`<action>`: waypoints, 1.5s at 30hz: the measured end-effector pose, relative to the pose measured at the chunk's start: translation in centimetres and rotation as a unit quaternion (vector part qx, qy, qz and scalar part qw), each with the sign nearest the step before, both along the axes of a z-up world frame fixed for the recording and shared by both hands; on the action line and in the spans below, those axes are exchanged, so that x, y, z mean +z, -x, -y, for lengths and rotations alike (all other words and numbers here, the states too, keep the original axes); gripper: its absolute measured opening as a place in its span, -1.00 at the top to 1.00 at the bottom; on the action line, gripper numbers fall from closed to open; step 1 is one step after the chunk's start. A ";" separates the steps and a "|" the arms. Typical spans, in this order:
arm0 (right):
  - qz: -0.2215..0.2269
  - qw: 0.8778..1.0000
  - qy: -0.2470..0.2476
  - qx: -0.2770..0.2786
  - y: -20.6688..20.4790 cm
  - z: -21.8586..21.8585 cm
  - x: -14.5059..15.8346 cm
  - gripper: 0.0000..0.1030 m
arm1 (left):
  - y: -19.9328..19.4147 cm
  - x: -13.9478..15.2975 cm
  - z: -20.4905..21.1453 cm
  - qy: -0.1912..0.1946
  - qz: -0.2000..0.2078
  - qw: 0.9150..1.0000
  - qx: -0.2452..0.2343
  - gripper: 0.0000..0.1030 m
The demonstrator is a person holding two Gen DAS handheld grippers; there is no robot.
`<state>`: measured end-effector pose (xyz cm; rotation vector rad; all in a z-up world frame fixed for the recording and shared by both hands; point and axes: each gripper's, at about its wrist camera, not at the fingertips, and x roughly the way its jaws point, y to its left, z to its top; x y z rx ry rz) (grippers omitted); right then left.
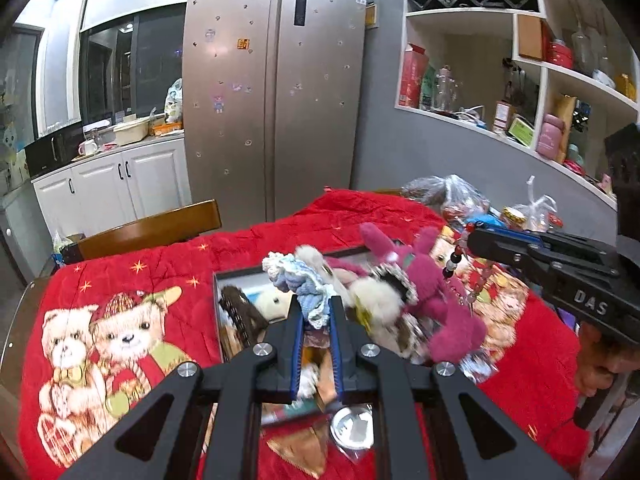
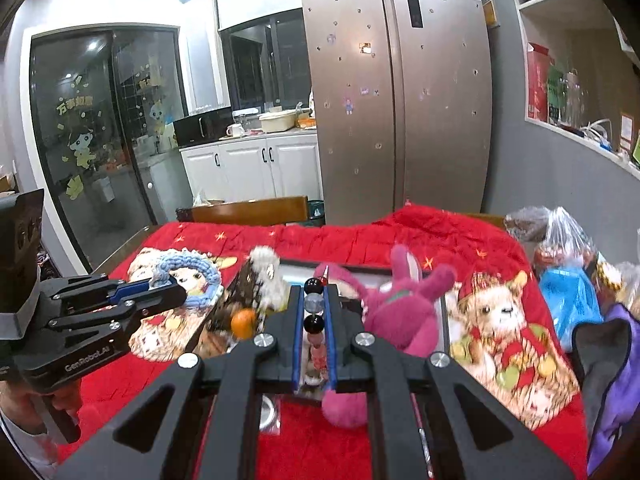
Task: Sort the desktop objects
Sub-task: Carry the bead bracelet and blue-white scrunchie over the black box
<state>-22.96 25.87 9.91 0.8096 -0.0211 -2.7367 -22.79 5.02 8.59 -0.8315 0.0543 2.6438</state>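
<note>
My left gripper [image 1: 316, 304] is shut on a blue and white crocheted ring [image 1: 308, 288]; the same ring [image 2: 188, 270] shows in the right wrist view, lifted above the red blanket [image 2: 320, 236]. My right gripper [image 2: 313, 292] is shut on a string of black, grey and red beads [image 2: 314, 304], whose loose end [image 1: 452, 270] dangles from that gripper [image 1: 474, 240] in the left wrist view. Below both lies an open dark-rimmed box [image 1: 236, 274] with a pink plush [image 2: 400, 312], a white plush [image 1: 376, 296] and other small toys in it.
Plastic bags [image 1: 452, 192] and a blue pack [image 2: 568, 300] crowd the table's right end. A purple and black cloth [image 2: 608, 364] lies at the near right. A wooden chair back [image 1: 152, 228] stands beyond the far edge. A small round metal piece in a clear bag [image 1: 352, 426] lies near the box.
</note>
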 end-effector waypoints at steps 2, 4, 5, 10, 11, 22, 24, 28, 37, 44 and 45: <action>-0.002 1.000 0.001 0.002 1.4 0.1 0.2 0.81 | 1.5 -0.3 -0.1 -0.002 0.004 1.000 -0.001 0.77; -0.002 1.000 0.001 0.003 2.8 0.3 0.2 0.80 | 3.0 -0.8 -0.4 0.004 0.008 1.000 0.002 0.77; -0.001 1.000 0.000 0.002 3.4 0.4 0.1 0.80 | 3.5 -1.1 -0.4 0.006 0.010 1.000 0.004 0.77; 0.005 1.000 -0.002 0.005 7.6 0.7 -0.7 0.80 | 5.9 -3.0 0.3 0.006 0.016 1.000 0.025 0.77; 0.007 1.000 -0.002 0.005 8.4 0.7 -0.9 0.80 | 6.5 -3.5 0.4 0.017 0.021 0.999 0.030 0.77; 0.047 0.999 -0.013 -0.008 14.5 1.2 -5.6 0.80 | 9.2 -5.4 0.1 0.016 0.042 0.999 0.011 0.77; 0.053 0.998 -0.025 -0.020 15.0 0.9 -6.4 0.80 | 9.4 -5.6 -0.4 0.021 0.043 0.999 0.007 0.77; 0.063 0.997 -0.025 -0.031 15.2 -0.1 -7.3 0.80 | 9.5 -5.7 -0.4 0.020 0.044 0.999 0.007 0.77; 0.075 0.996 -0.028 -0.033 15.6 -0.4 -8.0 0.80 | 9.7 -5.7 -0.1 0.016 0.048 0.999 0.012 0.77; 0.078 0.996 -0.044 -0.031 15.6 0.4 -8.3 0.80 | 9.9 -6.0 -0.2 0.019 0.052 0.998 0.013 0.77; 0.078 0.995 -0.043 -0.031 15.7 0.4 -8.4 0.80 | 9.9 -6.0 -0.1 0.019 0.053 0.998 0.014 0.77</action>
